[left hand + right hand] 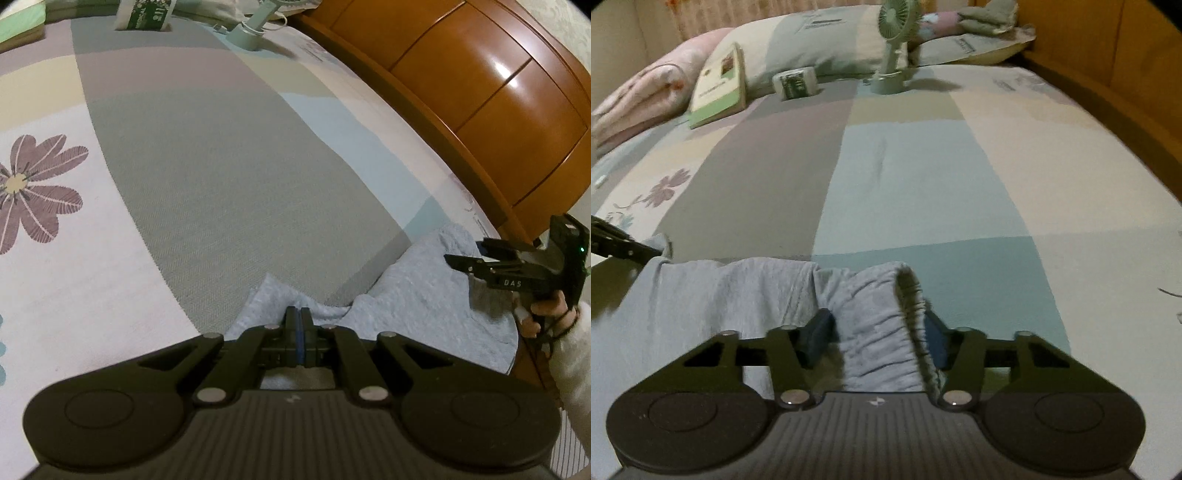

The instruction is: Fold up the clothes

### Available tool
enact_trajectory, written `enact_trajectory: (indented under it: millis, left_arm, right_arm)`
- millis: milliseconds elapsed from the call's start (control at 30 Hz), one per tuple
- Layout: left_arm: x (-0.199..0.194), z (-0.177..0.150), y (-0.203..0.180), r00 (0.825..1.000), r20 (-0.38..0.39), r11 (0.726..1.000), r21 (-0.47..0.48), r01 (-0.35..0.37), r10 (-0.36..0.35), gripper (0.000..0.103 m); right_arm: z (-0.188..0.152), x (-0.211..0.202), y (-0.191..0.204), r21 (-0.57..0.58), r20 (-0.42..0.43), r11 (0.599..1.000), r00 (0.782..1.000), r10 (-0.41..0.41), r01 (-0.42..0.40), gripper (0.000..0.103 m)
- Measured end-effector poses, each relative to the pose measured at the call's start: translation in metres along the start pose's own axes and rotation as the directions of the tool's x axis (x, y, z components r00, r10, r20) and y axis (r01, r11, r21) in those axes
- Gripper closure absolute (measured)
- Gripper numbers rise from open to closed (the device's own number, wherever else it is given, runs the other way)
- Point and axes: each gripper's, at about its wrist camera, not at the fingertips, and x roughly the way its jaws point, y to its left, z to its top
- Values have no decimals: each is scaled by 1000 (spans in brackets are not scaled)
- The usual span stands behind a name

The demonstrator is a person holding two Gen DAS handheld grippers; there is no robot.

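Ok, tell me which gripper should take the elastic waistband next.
Right. The right gripper has the gathered waistband between its open jaws, not yet pinched. The left gripper is shut on another edge of the blue garment.

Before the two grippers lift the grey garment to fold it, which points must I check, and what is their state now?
1. Left gripper shut on the grey garment: ok.
2. Right gripper has the elastic waistband between its fingers: ok.
3. Right gripper pressing on the waistband: not ok, gaps remain.
4. Bedsheet ahead free of objects: ok.
5. Fan far from the garment: ok.
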Motion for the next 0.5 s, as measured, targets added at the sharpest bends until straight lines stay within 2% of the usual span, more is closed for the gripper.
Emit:
enact_trajectory:
  millis: [200, 333, 433, 500]
  left_arm:
    - [-1, -3, -2, 999, 32, 1000, -22, -20, 20, 98]
    - [-1, 1, 1, 999, 50, 998, -61, -15, 18, 98]
    - [1, 7, 2, 998, 62, 997, -74, -22, 26, 97]
    - [-1, 10, 3, 997, 76, 996, -80, -25, 32, 98]
  right_arm:
    - [-11, -36, -5, 165, 94, 985, 994, -63, 47, 72]
    - [-22, -43, -10, 213, 85, 973, 990, -113, 93, 73]
    - [-17, -34, -14, 227, 60, 968, 991, -120, 104, 72]
    - [-13, -33, -16, 227, 44, 968, 992, -122, 109, 67]
